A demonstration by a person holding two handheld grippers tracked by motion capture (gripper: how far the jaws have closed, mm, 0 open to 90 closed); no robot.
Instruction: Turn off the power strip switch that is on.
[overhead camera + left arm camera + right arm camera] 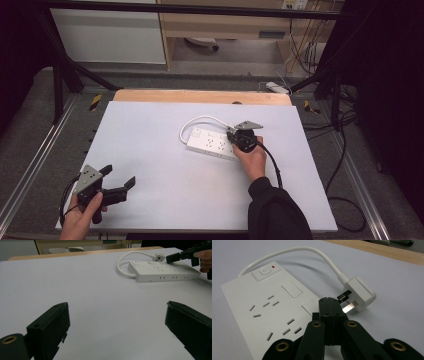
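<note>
In the high view, the white power strip (214,143) lies on the pale counter (150,145), right of its middle and nearer the far edge than the near one, with its short white cord (196,122) looping off its far-left end and back toward the right gripper (239,136). That gripper sits over the strip's right end, the hand behind it resting on the counter, while the left gripper (120,181) waits well apart, near the counter's near-left corner, its 2 jaws spread with nothing between them. In the left gripper view, the left gripper (117,322) frames bare counter, released, and the strip (163,271) shows far off with the plug (159,257) lying just beyond it and the other gripper's tip reaching in beside it. In the right gripper view, the right gripper (331,305) is clenched, jaws pressed together on nothing, their tip just short of the plug's (359,293) metal pins and over the strip's (265,307) edge; the plug lies loose on the counter, in no socket. Judged from this, the work is barely begun: the plug has been approached but not gripped, and the jaws would have to part before taking it.
</note>
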